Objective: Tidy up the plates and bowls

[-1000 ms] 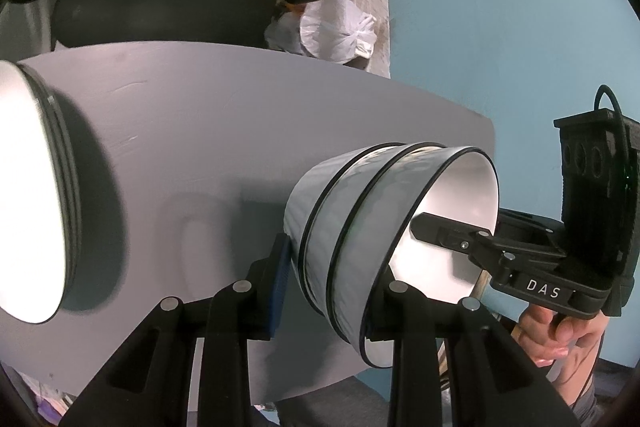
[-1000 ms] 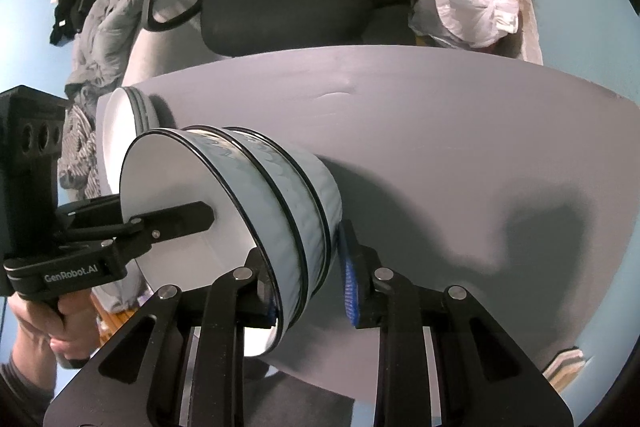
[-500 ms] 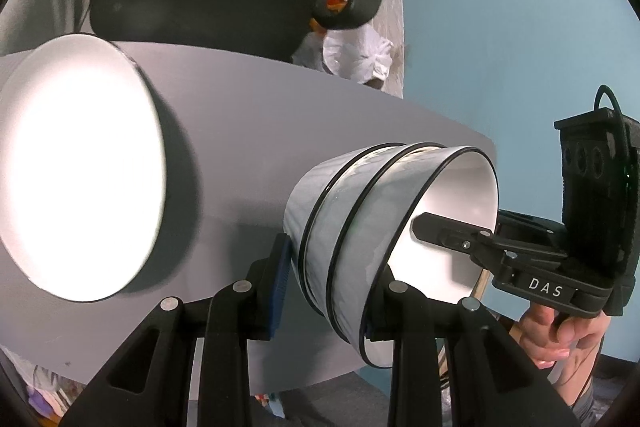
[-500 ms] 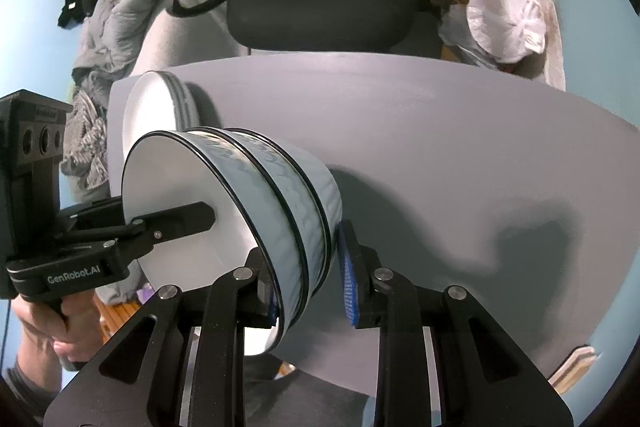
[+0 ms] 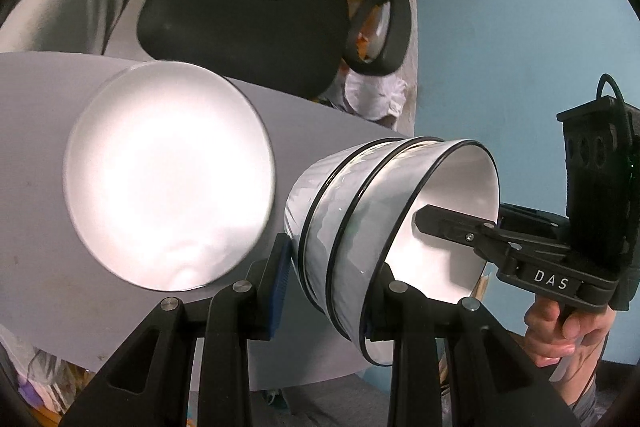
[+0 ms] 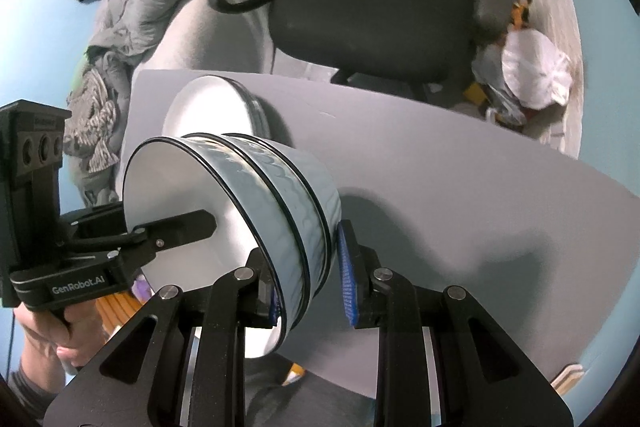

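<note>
Above the grey table [image 5: 48, 115], both tools clamp the bowl stack's [image 5: 360, 227] opposite rims.

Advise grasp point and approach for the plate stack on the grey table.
Grip the plate stack at its rim, coming in from the side nearest the bowl stack. The plates lie flat on the table, so only the thin edge offers purchase; slip one finger under the bottom rim. Both tools are currently occupied holding the bowls.
</note>
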`<state>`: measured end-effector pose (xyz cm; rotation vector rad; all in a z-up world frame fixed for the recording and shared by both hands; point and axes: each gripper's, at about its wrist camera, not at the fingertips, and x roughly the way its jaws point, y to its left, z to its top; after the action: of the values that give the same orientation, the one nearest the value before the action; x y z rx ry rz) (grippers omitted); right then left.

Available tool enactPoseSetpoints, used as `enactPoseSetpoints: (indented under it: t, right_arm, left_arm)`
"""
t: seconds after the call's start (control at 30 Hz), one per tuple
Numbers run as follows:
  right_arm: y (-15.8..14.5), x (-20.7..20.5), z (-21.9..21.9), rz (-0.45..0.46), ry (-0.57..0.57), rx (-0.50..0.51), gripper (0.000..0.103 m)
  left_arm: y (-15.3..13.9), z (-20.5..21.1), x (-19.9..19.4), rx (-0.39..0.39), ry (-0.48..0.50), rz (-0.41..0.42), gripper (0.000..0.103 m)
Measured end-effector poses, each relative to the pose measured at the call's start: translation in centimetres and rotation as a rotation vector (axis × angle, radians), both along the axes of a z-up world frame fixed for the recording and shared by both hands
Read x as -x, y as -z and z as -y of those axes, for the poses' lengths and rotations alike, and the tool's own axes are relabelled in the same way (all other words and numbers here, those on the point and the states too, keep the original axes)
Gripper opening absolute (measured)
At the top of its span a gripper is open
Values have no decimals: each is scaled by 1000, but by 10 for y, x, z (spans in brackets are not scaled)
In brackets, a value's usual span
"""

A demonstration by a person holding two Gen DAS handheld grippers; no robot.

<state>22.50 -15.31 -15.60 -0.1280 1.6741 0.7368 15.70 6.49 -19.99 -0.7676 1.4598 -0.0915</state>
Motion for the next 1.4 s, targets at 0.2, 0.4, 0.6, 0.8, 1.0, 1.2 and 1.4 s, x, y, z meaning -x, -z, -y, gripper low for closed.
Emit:
enactPoseSetpoints:
  t: [0.2,0.4,0.6,0.8,1.0,1.2,1.4]
  right_arm:
    - [-2,2,-34,10,-51,-8,24]
    - [3,7,-72,5,-100,-13,24]
    - [20,8,-103,-27,-113,-5,24]
    - [42,7,-124,-58,-116,20,24]
    - [50,7,-136,-64,-128,38,24]
    - [53,6,-143,-63,-141,52,24]
    - [56,9,-145,-56,-152,72,24]
  left_arm:
    - [-2,-28,11,-6,-58,0,29]
    - [3,-53,22,-8,-112,-19,29]
    - [15,-71,25,5,-151,-54,29]
    - [37,-81,24,15,-153,-92,29]
    - [46,-88,20,4,-141,-108,29]
    - [47,-84,16,-24,-112,-117,29]
    - [50,-80,16,-41,-121,-117,29]
